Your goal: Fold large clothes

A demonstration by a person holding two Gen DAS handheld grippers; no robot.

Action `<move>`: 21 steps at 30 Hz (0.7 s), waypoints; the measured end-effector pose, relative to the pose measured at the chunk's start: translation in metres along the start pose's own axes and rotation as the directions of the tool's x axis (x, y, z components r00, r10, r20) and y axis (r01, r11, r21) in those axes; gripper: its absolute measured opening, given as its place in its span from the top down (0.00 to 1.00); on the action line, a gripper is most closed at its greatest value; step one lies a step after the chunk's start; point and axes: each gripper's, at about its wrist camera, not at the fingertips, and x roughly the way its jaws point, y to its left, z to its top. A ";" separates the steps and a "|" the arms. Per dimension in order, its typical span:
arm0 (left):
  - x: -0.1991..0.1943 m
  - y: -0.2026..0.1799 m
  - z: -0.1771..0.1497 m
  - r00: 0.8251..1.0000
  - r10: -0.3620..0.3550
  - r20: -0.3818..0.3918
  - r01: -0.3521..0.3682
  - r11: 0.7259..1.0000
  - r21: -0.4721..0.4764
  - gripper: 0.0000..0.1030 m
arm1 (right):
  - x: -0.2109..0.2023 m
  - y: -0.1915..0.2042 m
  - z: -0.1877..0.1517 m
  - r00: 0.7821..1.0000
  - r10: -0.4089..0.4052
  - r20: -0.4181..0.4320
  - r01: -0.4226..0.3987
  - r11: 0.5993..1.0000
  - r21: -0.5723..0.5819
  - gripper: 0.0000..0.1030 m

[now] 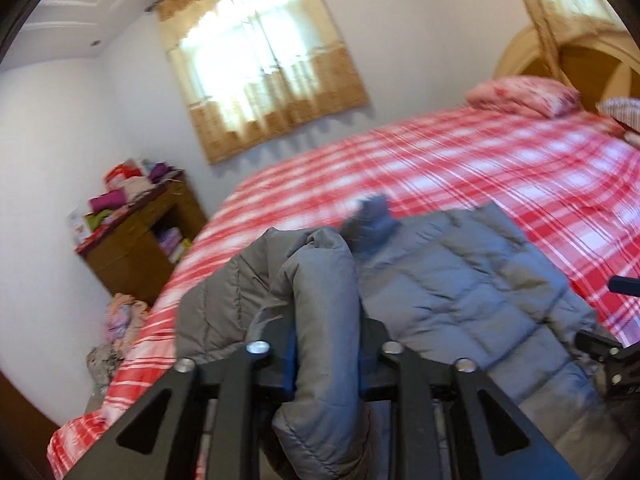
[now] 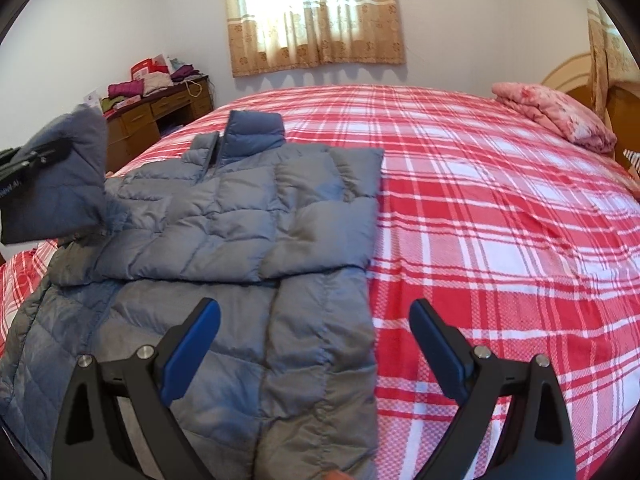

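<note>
A grey quilted puffer jacket (image 2: 240, 216) lies on the red-and-white plaid bed (image 2: 480, 208), collar toward the far wall, its right sleeve folded across the chest. My left gripper (image 1: 326, 360) is shut on the jacket's left sleeve (image 1: 320, 300) and holds it lifted above the jacket body (image 1: 460, 288); the raised sleeve also shows in the right wrist view (image 2: 68, 168) at far left. My right gripper (image 2: 314, 344) is open and empty, hovering over the jacket's lower right edge near me.
A wooden desk (image 2: 160, 112) piled with folded clothes stands by the far-left wall, with a curtained window (image 2: 316, 16) behind the bed. A pink folded quilt (image 2: 556, 116) lies by the headboard at far right. Clothes lie heaped on the floor (image 1: 120, 328) beside the bed.
</note>
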 end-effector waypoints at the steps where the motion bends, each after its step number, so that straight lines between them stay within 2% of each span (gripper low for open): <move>1: 0.001 -0.010 0.001 1.000 0.006 -0.002 -0.006 1.000 0.008 0.56 | 0.001 -0.002 -0.001 1.000 0.000 -0.006 0.000 1.000 0.003 0.06; 2: 0.000 -0.019 0.002 1.000 0.014 0.007 -0.014 1.000 0.013 0.37 | 0.003 -0.003 -0.002 1.000 0.000 -0.015 0.000 1.000 0.005 0.06; 3: -0.002 -0.025 0.003 0.999 0.026 0.031 -0.027 0.999 0.019 0.24 | 0.004 -0.004 -0.003 1.000 -0.001 -0.023 0.001 1.000 0.006 0.06; 5: -0.014 -0.033 0.006 0.995 0.044 0.090 -0.047 0.998 0.029 0.21 | 0.005 -0.006 -0.005 0.999 -0.003 -0.038 0.003 1.000 0.007 0.06; 7: -0.021 -0.035 0.008 0.992 0.030 0.122 -0.034 0.999 0.031 0.13 | 0.006 -0.010 -0.004 0.999 -0.004 -0.051 0.005 1.000 0.013 0.05; 9: -0.032 -0.027 0.007 0.987 0.029 0.159 -0.033 0.999 0.019 0.10 | 0.004 -0.012 -0.003 0.999 -0.005 -0.054 0.005 1.000 0.013 0.05; 13: -0.036 0.013 -0.007 0.981 0.110 0.161 -0.105 0.994 -0.044 0.09 | -0.008 -0.012 0.010 0.999 0.019 -0.040 -0.018 1.000 0.006 0.05; 16: -0.016 0.059 -0.035 0.971 0.229 0.065 -0.222 0.970 -0.100 0.08 | -0.015 -0.007 0.026 0.998 0.058 -0.032 -0.058 0.998 -0.002 0.01; 18: 0.009 0.091 -0.059 0.948 0.313 -0.055 -0.318 0.942 -0.112 0.08 | -0.014 0.001 0.037 0.996 0.083 -0.038 -0.084 0.996 -0.012 0.01; 21: 0.039 0.136 -0.096 0.912 0.354 -0.207 -0.390 0.905 -0.171 0.08 | -0.001 0.013 0.053 0.992 0.115 -0.061 -0.116 0.993 -0.017 0.01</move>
